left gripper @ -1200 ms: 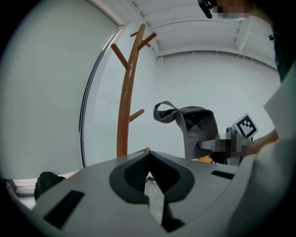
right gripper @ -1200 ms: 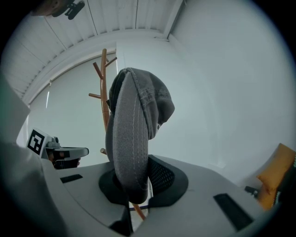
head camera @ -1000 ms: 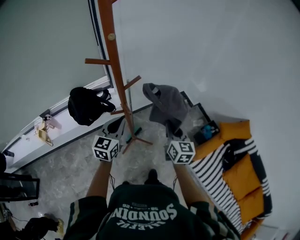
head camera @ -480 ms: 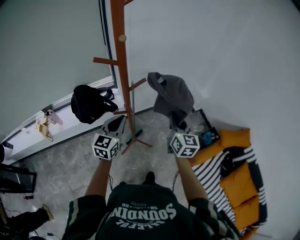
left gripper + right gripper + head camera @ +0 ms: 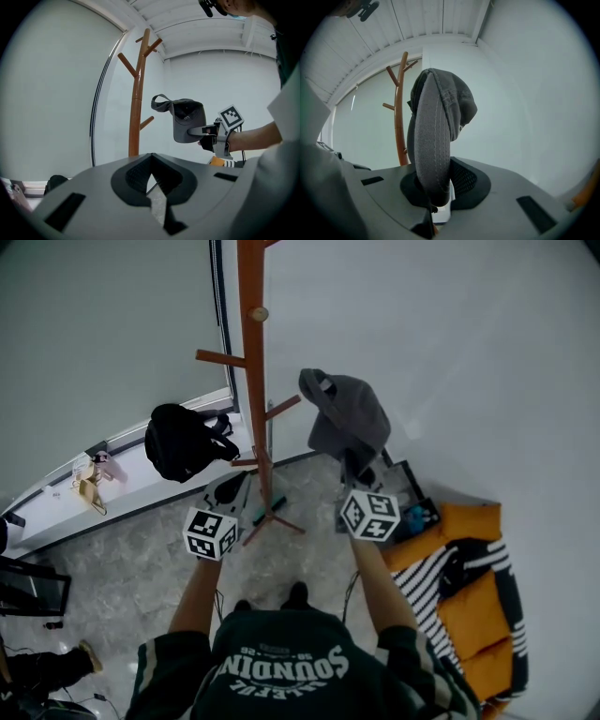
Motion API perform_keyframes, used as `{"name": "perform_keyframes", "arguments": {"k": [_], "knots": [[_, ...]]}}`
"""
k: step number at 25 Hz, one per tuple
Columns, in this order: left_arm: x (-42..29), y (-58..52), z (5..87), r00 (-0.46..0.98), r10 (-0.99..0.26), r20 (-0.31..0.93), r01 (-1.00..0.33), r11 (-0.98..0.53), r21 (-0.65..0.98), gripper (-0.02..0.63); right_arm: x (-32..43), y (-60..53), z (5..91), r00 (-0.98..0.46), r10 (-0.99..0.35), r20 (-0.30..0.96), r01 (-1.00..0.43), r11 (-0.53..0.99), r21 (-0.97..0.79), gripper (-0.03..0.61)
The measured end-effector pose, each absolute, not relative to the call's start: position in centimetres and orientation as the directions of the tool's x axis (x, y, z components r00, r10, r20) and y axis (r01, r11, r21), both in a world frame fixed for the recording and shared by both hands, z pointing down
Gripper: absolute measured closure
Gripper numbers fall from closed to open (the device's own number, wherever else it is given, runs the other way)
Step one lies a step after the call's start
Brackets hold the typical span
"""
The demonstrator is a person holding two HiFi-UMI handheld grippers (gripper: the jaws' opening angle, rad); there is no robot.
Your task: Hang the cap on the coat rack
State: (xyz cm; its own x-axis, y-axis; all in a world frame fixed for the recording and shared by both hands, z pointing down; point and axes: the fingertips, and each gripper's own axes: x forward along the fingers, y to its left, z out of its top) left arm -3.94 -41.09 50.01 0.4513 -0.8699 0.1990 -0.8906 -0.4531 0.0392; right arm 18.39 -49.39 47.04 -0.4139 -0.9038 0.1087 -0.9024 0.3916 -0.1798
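Observation:
The wooden coat rack (image 5: 253,381) stands by the window, with short pegs (image 5: 285,408) angled off its pole. A grey cap (image 5: 348,412) hangs in the air just right of the pole, level with a side peg and apart from it. My right gripper (image 5: 355,468) is shut on the cap's brim; in the right gripper view the brim (image 5: 433,154) rises from between the jaws, with the rack (image 5: 398,122) behind. My left gripper (image 5: 231,489) is held low near the rack's base, shut with nothing in it. The left gripper view shows the rack (image 5: 136,103) and the cap (image 5: 185,119).
A black backpack (image 5: 183,441) rests on the window ledge at the left. An orange sofa (image 5: 483,615) with a striped cloth (image 5: 431,587) lies at the right. A box with blue items (image 5: 413,513) sits on the floor near the wall. The rack's feet (image 5: 274,518) spread in front of me.
My right gripper has lifted the cap higher beside the rack's pole. The left gripper has stayed about where it was.

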Motion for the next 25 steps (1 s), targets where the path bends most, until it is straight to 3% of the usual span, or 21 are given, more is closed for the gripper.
{"name": "perform_keyframes", "arguments": {"k": [25], "knots": [[-6.5,-40.7,51.7,0.388,-0.885,0.258,-0.920,-0.390,0.046,0.614,18.0,-53.3,52.3,-0.382,-0.907,0.178,-0.920,0.392,0.024,0.552]]}}
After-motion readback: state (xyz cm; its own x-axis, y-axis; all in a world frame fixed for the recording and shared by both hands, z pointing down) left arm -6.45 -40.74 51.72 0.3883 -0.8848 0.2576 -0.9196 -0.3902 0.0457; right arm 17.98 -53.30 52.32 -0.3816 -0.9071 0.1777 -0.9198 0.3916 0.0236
